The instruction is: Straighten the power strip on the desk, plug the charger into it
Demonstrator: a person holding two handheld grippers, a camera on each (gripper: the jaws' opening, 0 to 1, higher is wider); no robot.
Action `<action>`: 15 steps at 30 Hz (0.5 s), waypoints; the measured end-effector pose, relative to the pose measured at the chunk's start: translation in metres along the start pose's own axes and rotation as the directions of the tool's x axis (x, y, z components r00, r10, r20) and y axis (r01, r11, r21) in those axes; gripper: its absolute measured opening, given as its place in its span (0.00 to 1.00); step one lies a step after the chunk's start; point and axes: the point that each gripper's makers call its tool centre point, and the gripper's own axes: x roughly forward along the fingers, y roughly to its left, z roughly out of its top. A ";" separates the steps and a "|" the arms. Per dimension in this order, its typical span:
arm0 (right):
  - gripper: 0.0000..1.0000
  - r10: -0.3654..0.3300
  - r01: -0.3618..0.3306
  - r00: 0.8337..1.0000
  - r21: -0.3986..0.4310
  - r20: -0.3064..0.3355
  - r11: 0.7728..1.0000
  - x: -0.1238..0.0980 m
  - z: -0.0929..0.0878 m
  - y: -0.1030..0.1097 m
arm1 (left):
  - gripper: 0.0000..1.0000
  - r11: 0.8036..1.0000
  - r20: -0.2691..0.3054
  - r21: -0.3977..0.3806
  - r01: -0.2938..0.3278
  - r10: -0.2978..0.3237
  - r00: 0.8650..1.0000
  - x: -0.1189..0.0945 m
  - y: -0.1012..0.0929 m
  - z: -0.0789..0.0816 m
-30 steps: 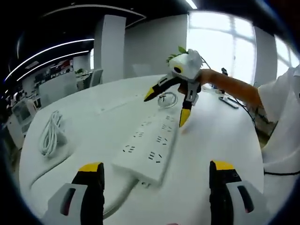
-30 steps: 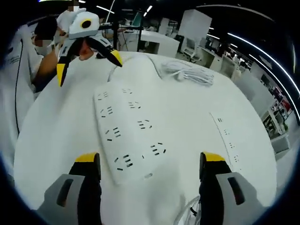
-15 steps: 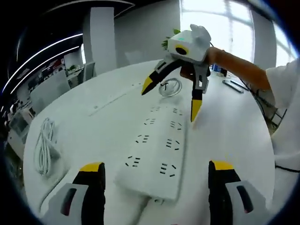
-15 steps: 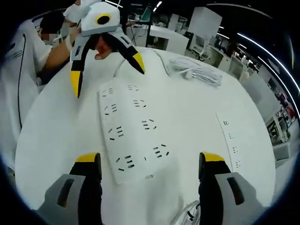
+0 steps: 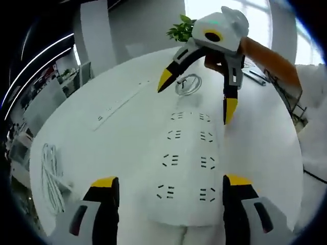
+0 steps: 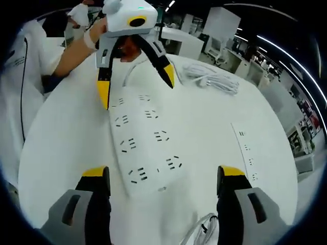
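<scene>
Power strip lies flat on the desk, running straight ahead between the left gripper jaws; the right gripper hangs over its far end, a coiled cable just behind. Off left lies a bundled cord; from the right gripper view, a second strip sits right, well apart

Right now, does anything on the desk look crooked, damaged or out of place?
Nothing looks damaged or spilled. The power strip lies flat on the white desk, between the open left claw and the open right claw; its angle to the desk edge cannot be judged. A coiled white cable lies apart, untouched.
</scene>
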 end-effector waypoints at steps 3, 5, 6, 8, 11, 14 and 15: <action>0.85 -0.004 0.004 1.000 -0.001 -0.008 1.000 -0.001 0.000 -0.003 | 0.87 0.999 -0.033 0.020 0.031 -0.031 0.999 0.006 -0.004 -0.002; 0.85 -0.003 0.003 1.000 0.000 -0.016 1.000 -0.001 -0.001 -0.004 | 0.83 0.998 -0.048 0.007 0.054 -0.054 0.997 0.012 -0.008 -0.001; 0.85 -0.003 0.003 1.000 0.000 -0.020 1.000 -0.001 -0.001 -0.005 | 0.82 0.998 -0.052 0.009 0.063 -0.063 0.997 0.014 -0.010 0.000; 0.85 0.003 -0.003 1.000 -0.001 -0.026 1.000 0.000 -0.001 -0.005 | 0.81 0.997 -0.072 0.021 0.078 -0.076 0.994 0.017 -0.014 -0.002; 0.85 0.010 -0.010 0.999 -0.003 -0.032 1.000 0.002 0.000 -0.006 | 0.81 0.997 -0.095 0.040 0.071 -0.067 0.993 0.017 -0.016 -0.005; 0.85 0.024 -0.025 0.999 -0.013 -0.043 1.000 0.005 0.001 -0.003 | 0.81 0.995 -0.116 0.036 0.094 -0.089 0.989 0.020 -0.023 -0.010; 0.85 0.028 -0.029 0.998 -0.016 -0.048 0.999 0.006 0.002 -0.003 | 0.81 0.994 -0.122 0.038 0.101 -0.096 0.988 0.021 -0.026 -0.013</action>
